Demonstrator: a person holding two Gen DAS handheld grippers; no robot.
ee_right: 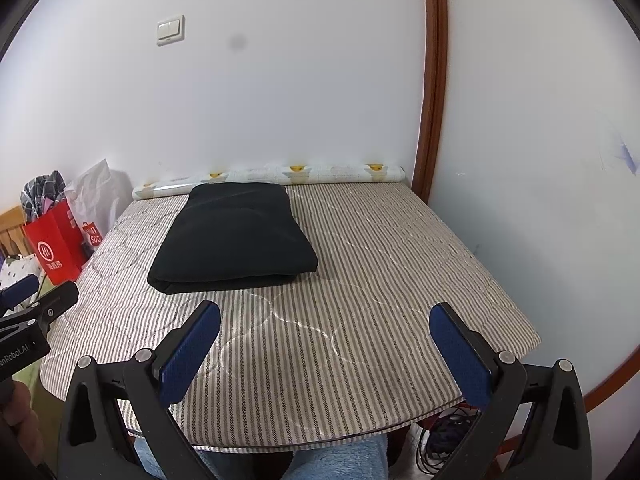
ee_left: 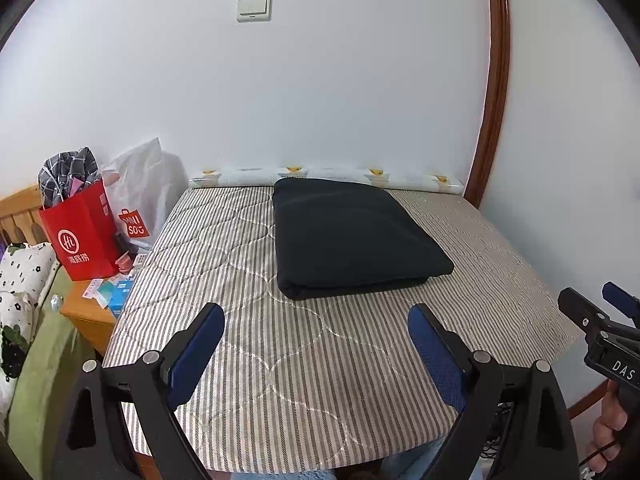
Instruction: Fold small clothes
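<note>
A black garment (ee_left: 352, 236) lies folded into a thick rectangle on the striped quilted table cover (ee_left: 280, 360), towards the back near the wall. The right wrist view has the same folded garment (ee_right: 234, 236) at centre left. My left gripper (ee_left: 316, 312) hovers open above the front of the table, short of the garment, with nothing between its blue pads. My right gripper (ee_right: 325, 310) is open too, holding nothing, over the front right of the cover (ee_right: 380, 320). Each gripper shows at the edge of the other's view: the right gripper (ee_left: 600, 304) and the left gripper (ee_right: 36, 288).
A rolled patterned sheet (ee_left: 328, 174) lies along the wall behind the garment. Left of the table stand a red paper bag (ee_left: 80, 236), a white plastic bag (ee_left: 140, 196) and small boxes on a wooden stand (ee_left: 86, 316). A brown door frame (ee_left: 494, 92) rises at right. Cables (ee_right: 440, 432) lie below the front edge.
</note>
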